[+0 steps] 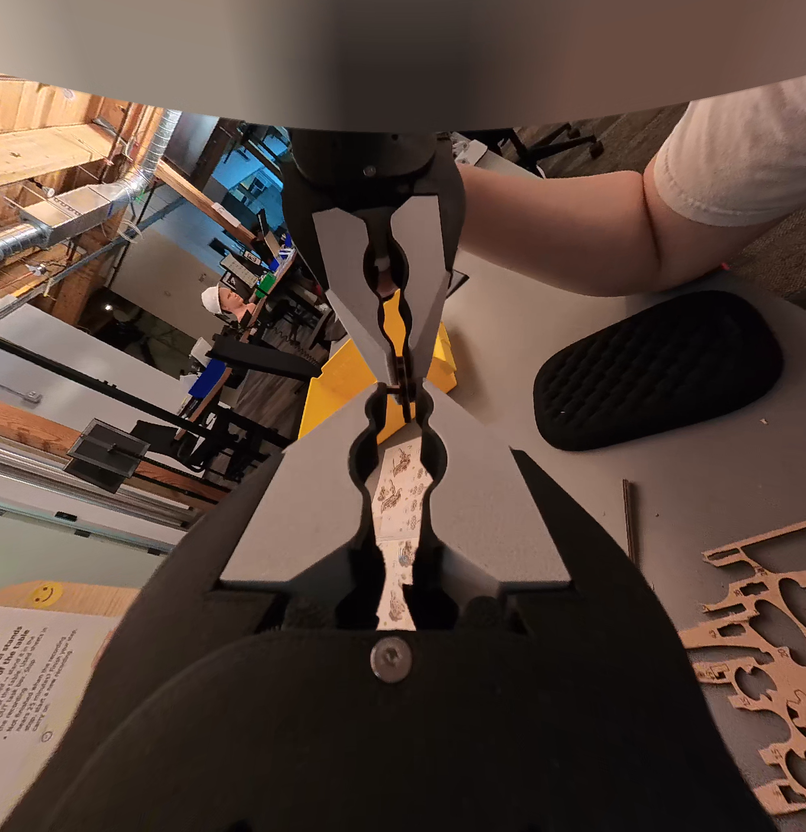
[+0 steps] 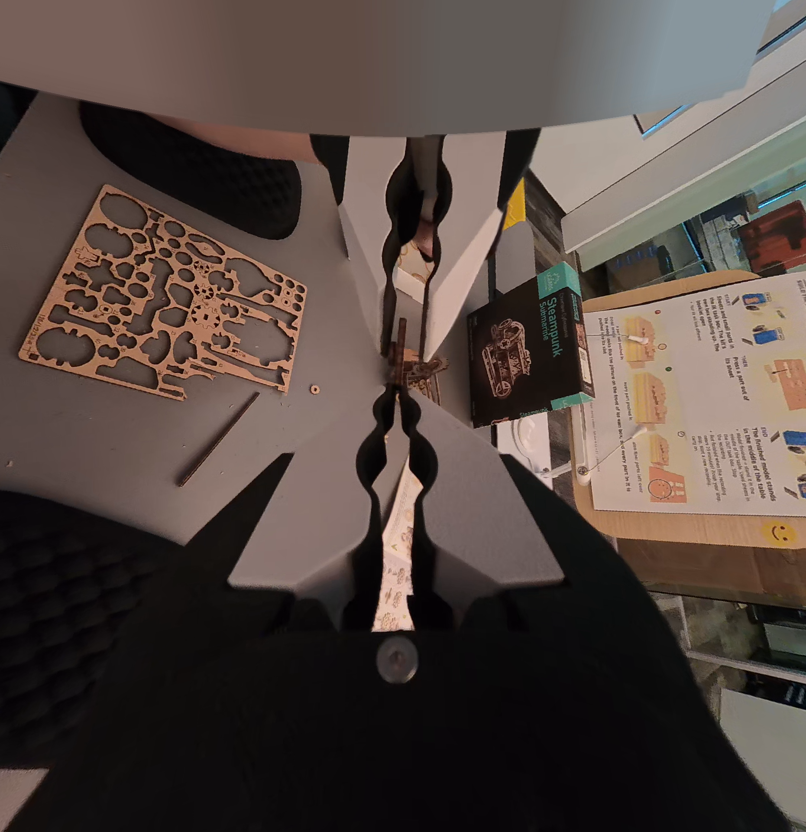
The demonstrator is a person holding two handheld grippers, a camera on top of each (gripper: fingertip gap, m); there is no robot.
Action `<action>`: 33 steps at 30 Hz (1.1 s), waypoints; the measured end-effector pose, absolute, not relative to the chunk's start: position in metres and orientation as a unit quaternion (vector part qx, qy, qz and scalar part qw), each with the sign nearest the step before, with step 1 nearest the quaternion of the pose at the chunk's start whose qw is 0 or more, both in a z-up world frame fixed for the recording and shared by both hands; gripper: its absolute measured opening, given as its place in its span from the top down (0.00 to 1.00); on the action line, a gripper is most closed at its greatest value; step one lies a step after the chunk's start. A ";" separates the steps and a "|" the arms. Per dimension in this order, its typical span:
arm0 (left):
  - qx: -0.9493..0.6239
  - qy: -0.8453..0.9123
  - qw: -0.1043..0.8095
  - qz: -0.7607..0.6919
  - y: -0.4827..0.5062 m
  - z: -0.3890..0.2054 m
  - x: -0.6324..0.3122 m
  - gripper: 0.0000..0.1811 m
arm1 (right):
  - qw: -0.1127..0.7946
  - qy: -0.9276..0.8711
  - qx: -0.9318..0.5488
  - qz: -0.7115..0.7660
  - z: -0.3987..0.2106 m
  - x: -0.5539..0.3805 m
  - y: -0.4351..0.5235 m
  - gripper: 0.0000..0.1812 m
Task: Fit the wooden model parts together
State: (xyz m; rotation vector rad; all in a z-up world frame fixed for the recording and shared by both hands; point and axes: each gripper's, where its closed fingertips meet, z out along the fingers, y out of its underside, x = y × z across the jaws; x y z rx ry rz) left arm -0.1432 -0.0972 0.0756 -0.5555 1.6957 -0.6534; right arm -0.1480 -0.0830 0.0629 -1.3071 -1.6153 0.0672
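My left gripper (image 1: 402,387) and my right gripper (image 2: 395,398) meet tip to tip above the grey table (image 2: 99,427). In the left wrist view the right gripper (image 1: 401,377) comes in from above, shut on a thin dark wooden part (image 1: 406,403) that reaches between my left fingertips. In the right wrist view the left gripper (image 2: 403,353) comes in from above, shut on a small wooden model assembly (image 2: 430,369) with gear-like edges. The two pieces touch at the tips; the joint itself is hidden.
A punched-out wooden parts sheet (image 2: 167,297) (image 1: 770,666), a thin stick (image 2: 218,439) and a small ring (image 2: 315,388) lie on the table. Also here are black pads (image 1: 657,369) (image 2: 54,608), the kit box (image 2: 522,355), an instruction board (image 2: 707,382), a yellow bin (image 1: 342,396) and a booklet (image 1: 398,495). The tips of both grippers are at nearly the same place.
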 end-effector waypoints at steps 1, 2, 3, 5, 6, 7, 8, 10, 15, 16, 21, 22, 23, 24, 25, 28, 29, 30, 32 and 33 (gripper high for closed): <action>-0.238 0.725 0.582 -0.282 -0.098 0.075 -0.142 0.94 | 0.504 -0.671 -0.543 0.030 0.063 -0.146 -0.084 1.00; -0.238 0.725 0.581 -0.282 -0.099 0.074 -0.140 0.94 | 0.500 -0.674 -0.543 0.031 0.062 -0.145 -0.085 1.00; -0.236 0.726 0.583 -0.279 -0.099 0.074 -0.139 0.94 | 0.497 -0.675 -0.544 0.032 0.061 -0.144 -0.086 1.00; -0.233 0.729 0.583 -0.274 -0.101 0.071 -0.138 0.94 | 0.489 -0.681 -0.545 0.037 0.058 -0.142 -0.087 1.00; -0.233 0.730 0.582 -0.273 -0.101 0.070 -0.137 0.95 | 0.486 -0.683 -0.544 0.038 0.057 -0.142 -0.087 1.00; -0.229 0.733 0.579 -0.273 -0.103 0.068 -0.137 0.94 | 0.481 -0.687 -0.543 0.044 0.055 -0.142 -0.089 1.00; -0.227 0.736 0.575 -0.275 -0.105 0.067 -0.137 0.95 | 0.473 -0.692 -0.542 0.055 0.053 -0.142 -0.092 1.00; -0.225 0.737 0.570 -0.286 -0.108 0.067 -0.138 0.94 | 0.472 -0.699 -0.535 0.061 0.053 -0.143 -0.095 1.00; -0.223 0.727 0.576 -0.302 -0.111 0.071 -0.139 0.94 | 0.483 -0.694 -0.530 0.056 0.058 -0.143 -0.096 1.00; -0.224 0.727 0.576 -0.300 -0.111 0.070 -0.138 0.94 | 0.483 -0.695 -0.530 0.050 0.057 -0.143 -0.096 1.00; -0.222 0.731 0.576 -0.290 -0.111 0.068 -0.137 0.94 | 0.479 -0.695 -0.534 0.042 0.056 -0.140 -0.095 1.00; -0.224 0.731 0.577 -0.286 -0.110 0.068 -0.136 0.94 | 0.480 -0.694 -0.536 0.038 0.056 -0.139 -0.094 1.00; -0.227 0.732 0.578 -0.282 -0.108 0.067 -0.135 0.94 | 0.479 -0.692 -0.539 0.034 0.056 -0.138 -0.093 1.00; -0.231 0.731 0.579 -0.279 -0.107 0.067 -0.133 0.94 | 0.479 -0.690 -0.542 0.029 0.056 -0.136 -0.091 1.00; -0.233 0.729 0.579 -0.280 -0.106 0.067 -0.132 0.94 | 0.478 -0.689 -0.544 0.029 0.055 -0.136 -0.090 1.00; -0.234 0.725 0.582 -0.285 -0.106 0.068 -0.131 0.94 | 0.479 -0.687 -0.545 0.036 0.057 -0.135 -0.090 1.00; -0.233 0.725 0.581 -0.287 -0.106 0.069 -0.131 0.94 | 0.479 -0.688 -0.544 0.038 0.057 -0.135 -0.091 1.00; -0.234 0.724 0.581 -0.289 -0.106 0.069 -0.131 0.94 | 0.480 -0.688 -0.543 0.036 0.057 -0.135 -0.091 1.00; -0.234 0.723 0.580 -0.294 -0.107 0.069 -0.131 0.94 | 0.479 -0.688 -0.544 0.036 0.057 -0.134 -0.091 1.00; -0.233 0.723 0.579 -0.297 -0.107 0.069 -0.131 0.94 | 0.478 -0.689 -0.544 0.037 0.057 -0.134 -0.091 1.00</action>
